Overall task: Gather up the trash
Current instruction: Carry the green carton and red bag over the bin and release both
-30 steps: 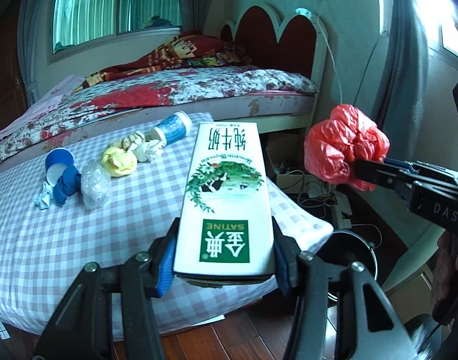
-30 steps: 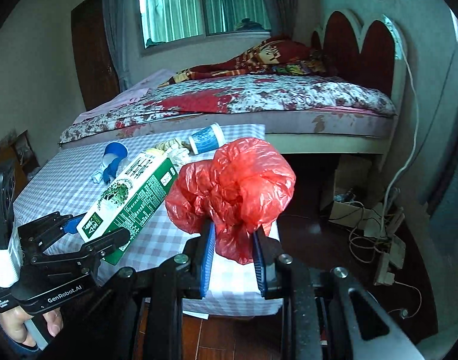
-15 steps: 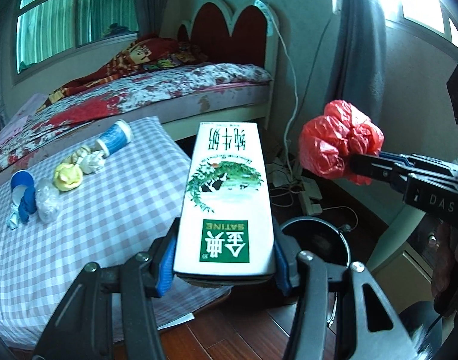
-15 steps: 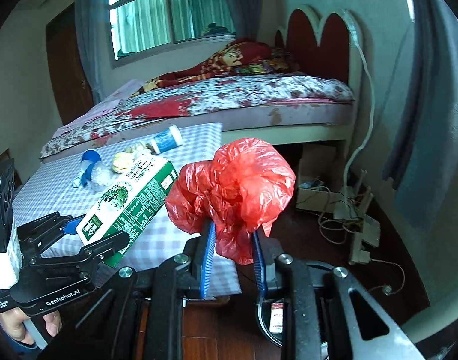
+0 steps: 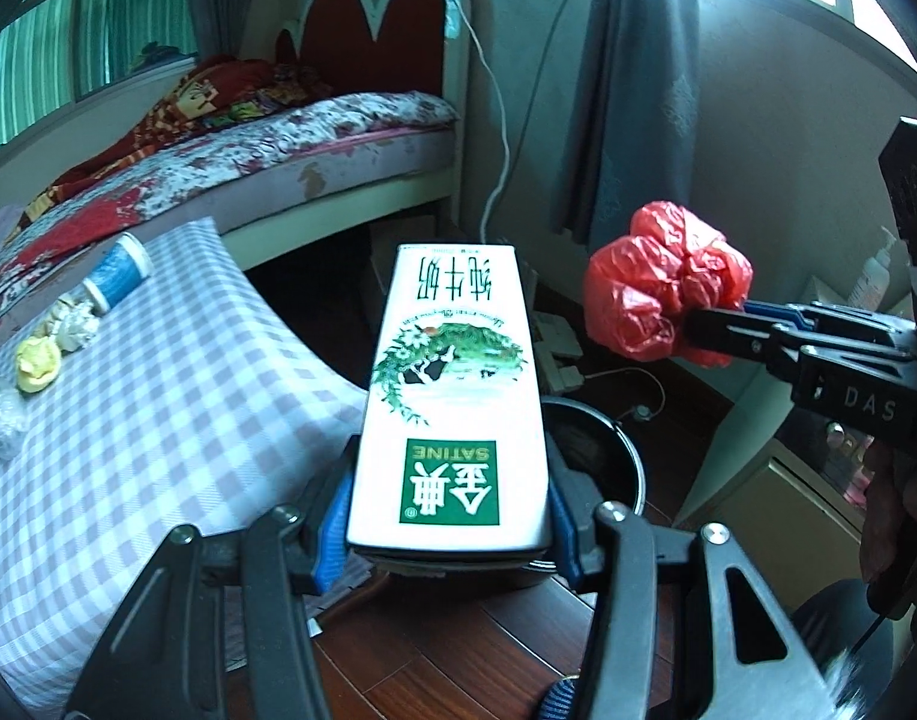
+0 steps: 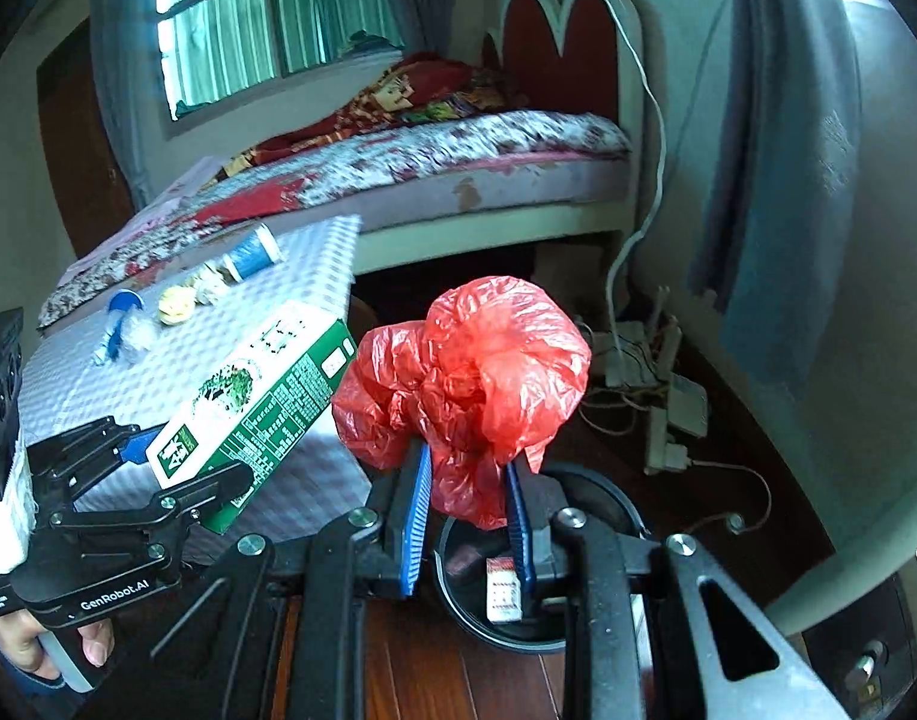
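- Two grippers were in the air beside the table [image 5: 158, 396], each holding trash.
- Left gripper [image 5: 449, 516] was squeezed tight on a milk box [image 5: 452, 384] (green and white).
- Right gripper [image 6: 466, 519] pinched a red bag [image 6: 464, 378].
- Both hung over a black bin [image 6: 602, 498] on the floor.
- More trash lay on the table: a blue cup [image 5: 117, 270] and a yellow wad [image 5: 37, 363].
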{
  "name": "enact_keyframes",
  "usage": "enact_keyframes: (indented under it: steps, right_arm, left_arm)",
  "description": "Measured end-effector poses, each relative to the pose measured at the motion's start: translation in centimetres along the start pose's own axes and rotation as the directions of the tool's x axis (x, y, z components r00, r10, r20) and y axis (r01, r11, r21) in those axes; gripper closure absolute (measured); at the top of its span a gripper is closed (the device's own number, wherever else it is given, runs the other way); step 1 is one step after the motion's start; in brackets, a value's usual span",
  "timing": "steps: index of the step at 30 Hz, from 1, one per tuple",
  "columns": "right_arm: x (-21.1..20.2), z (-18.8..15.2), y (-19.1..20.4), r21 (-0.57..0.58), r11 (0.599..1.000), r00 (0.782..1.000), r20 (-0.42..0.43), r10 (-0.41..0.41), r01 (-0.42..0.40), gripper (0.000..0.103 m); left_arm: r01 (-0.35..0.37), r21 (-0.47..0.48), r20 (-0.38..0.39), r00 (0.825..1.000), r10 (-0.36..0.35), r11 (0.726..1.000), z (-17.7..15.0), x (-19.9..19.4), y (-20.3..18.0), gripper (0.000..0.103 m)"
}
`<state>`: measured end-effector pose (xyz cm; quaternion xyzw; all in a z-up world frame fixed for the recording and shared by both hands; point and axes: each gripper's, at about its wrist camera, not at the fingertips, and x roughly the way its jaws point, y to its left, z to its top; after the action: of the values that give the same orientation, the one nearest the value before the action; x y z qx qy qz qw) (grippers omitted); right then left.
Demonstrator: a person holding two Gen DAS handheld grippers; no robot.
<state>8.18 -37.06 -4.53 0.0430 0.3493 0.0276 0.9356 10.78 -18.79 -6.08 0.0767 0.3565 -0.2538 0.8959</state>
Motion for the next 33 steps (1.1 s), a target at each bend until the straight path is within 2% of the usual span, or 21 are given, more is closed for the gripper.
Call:
enact_keyframes:
  steps: [6, 13, 21, 25, 33]
  right_arm:
    - [1.4, -2.0, -2.7, 0.019, 1.0, 0.998, -0.061, -0.015, 0.016, 0.078]
    - [4.2, -4.2, -5.2, 0.013, 1.0, 0.989, -0.146, -0.013, 0.015, 0.078]
    - [8.7, -6.0, -6.7, -0.025, 1.0, 0.965, -0.261, 0.011, -0.018, 0.078]
    - [11.4, -6.6, -7.0, -0.041, 0.998, 0.948, -0.317, 0.026, -0.042, 0.078]
    - [14.9, -7.5, -7.2, -0.052, 0.997, 0.926, -0.374, 0.038, -0.063, 0.078]
  left_arm:
    - [0.056, 0.026, -0.061, 0.997, -0.054, 0.998, -0.7, 2.4, -2.0, 0.049]
    - [0.095, 0.016, -0.156, 0.983, -0.092, 0.995, -1.8, 6.1, -3.1, 0.049]
    - [0.107, 0.017, -0.252, 0.963, -0.099, 0.994, -2.8, 10.6, -3.4, 0.049]
    - [0.133, 0.02, -0.301, 0.946, -0.121, 0.991, -2.8, 12.8, -3.3, 0.049]
    - [0.154, 0.005, -0.355, 0.924, -0.142, 0.988, -2.6, 16.4, -2.3, 0.049]
